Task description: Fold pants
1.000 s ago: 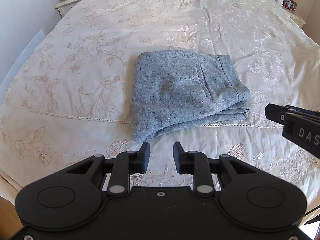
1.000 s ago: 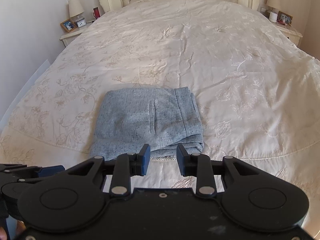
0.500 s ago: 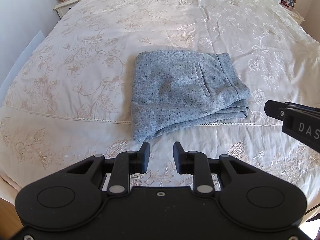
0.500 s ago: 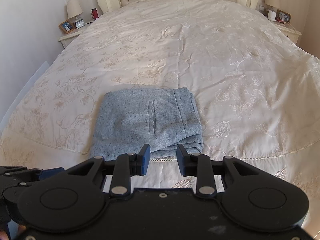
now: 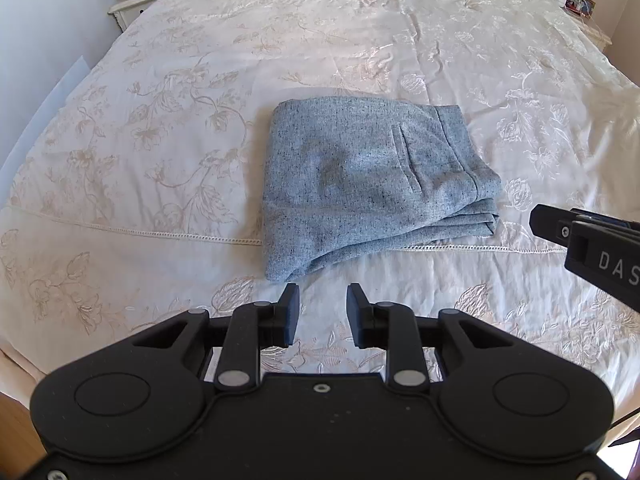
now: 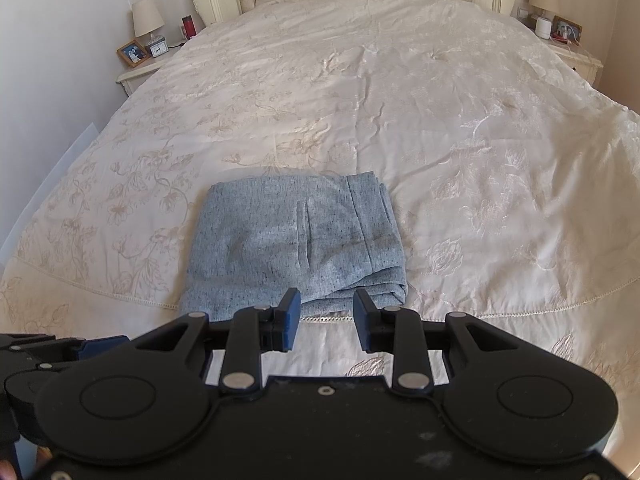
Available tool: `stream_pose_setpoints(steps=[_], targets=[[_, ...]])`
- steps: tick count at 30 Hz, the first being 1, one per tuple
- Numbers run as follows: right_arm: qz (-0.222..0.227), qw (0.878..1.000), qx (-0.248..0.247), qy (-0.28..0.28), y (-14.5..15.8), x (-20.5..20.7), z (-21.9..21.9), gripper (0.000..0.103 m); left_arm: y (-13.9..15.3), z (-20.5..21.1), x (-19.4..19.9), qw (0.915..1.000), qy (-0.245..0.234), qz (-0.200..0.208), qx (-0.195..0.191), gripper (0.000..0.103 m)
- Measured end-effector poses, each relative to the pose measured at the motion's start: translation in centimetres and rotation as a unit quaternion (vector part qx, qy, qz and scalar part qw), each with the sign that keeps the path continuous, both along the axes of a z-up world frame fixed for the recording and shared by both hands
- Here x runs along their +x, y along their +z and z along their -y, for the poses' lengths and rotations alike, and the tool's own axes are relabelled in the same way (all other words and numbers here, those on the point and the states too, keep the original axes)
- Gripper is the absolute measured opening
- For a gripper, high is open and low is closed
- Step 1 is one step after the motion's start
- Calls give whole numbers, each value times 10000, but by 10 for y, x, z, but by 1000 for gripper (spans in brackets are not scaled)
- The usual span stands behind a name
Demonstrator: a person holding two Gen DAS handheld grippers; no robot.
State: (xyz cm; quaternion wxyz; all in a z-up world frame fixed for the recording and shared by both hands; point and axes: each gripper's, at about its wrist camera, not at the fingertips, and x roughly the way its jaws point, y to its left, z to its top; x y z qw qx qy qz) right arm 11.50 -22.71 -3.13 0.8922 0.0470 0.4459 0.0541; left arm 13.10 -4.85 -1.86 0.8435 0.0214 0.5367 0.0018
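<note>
Left wrist view: pants (image 5: 372,184) lie folded into a compact stack on the bed (image 5: 160,120); left tongs (image 5: 322,312) gape apart, holding nothing.
Right wrist view: right tongs (image 6: 326,320) parted, empty, just short of the stack.
Progress: folding looks finished.

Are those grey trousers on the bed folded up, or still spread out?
Folded. The grey trousers lie as a compact rectangle on the bedspread, with several stacked layers showing at the right-hand edge. No fingers touch them.
</note>
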Motion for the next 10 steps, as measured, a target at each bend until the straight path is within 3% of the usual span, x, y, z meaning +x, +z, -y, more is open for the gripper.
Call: stream_pose_setpoints(steps=[10], targets=[[-4, 10000, 11, -33, -1, 0, -1, 31, -1, 1, 1, 10000, 26, -12, 13, 36]])
